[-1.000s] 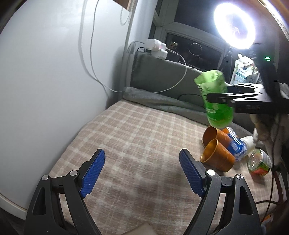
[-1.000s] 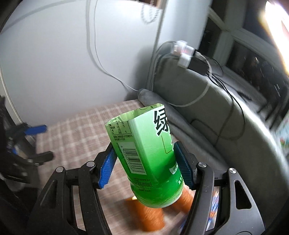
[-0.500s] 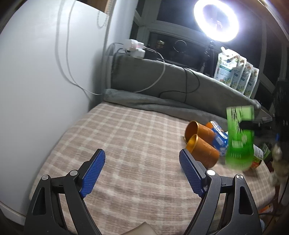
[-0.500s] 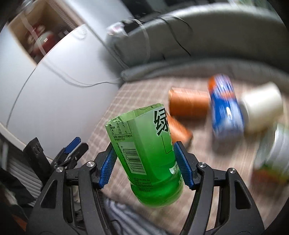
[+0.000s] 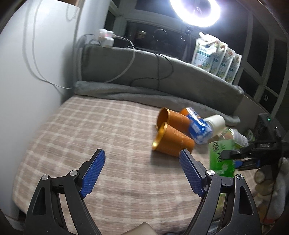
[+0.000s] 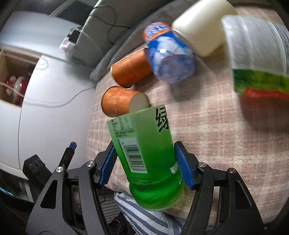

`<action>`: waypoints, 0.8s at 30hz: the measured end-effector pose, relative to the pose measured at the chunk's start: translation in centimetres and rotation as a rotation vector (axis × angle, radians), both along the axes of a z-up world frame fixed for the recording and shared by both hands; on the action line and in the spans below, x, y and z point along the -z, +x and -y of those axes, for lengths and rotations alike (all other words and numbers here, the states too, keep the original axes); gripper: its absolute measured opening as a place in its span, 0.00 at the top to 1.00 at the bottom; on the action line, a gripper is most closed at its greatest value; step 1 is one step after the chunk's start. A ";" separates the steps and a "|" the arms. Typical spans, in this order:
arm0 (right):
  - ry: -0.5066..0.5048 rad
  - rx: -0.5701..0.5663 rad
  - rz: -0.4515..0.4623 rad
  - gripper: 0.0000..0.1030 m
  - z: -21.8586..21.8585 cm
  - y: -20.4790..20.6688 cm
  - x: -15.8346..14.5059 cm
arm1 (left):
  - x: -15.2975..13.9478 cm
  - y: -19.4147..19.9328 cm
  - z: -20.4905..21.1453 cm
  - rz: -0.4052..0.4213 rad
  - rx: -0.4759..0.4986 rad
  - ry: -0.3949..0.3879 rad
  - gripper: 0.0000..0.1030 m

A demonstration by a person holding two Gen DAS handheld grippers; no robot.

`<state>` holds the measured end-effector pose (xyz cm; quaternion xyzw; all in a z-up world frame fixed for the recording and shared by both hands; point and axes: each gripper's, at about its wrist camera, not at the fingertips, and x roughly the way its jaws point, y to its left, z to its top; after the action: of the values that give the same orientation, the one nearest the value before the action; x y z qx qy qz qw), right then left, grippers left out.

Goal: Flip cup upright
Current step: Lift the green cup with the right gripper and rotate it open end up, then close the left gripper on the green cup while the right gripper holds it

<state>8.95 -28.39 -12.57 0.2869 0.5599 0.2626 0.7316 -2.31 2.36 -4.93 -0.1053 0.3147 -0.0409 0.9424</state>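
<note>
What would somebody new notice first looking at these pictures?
Probably the bright green cup, a cut-off bottle clamped between the blue pads of the right gripper, open end pointing away from the camera. Next, the ring light glaring at the top of the left wrist view. Then the two orange cups lying on their sides on the checked blanket, ahead of the open left gripper.

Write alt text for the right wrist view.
The right gripper clamps a green cut-off bottle cup above a checked blanket. Beyond it two orange cups lie on their sides beside a blue bottle and a white cup.
</note>
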 end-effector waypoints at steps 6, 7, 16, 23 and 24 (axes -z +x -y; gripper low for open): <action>-0.006 0.029 -0.011 0.36 1.0 0.8 0.7 | 0.1 0.9 2.1 -0.032 0.077 -0.013 0.18; -0.005 0.028 -0.011 0.36 1.1 1.0 0.9 | 0.1 1.1 2.5 -0.040 0.093 -0.017 0.18; -0.051 0.035 0.091 0.28 1.8 0.1 -0.9 | 0.7 3.0 5.2 -0.121 0.223 -0.083 0.18; -0.187 0.139 0.268 0.24 4.1 -3.3 -3.6 | 0.8 5.5 6.8 -0.219 0.337 -0.169 0.18; -0.195 0.157 0.280 0.24 4.7 -3.8 -3.8 | 0.8 5.8 7.1 -0.237 0.355 -0.182 0.18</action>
<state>5.12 -33.11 -8.79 0.2179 0.4513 0.1866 0.8450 3.54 -4.74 -5.72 -0.1367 0.4317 -0.2217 0.8636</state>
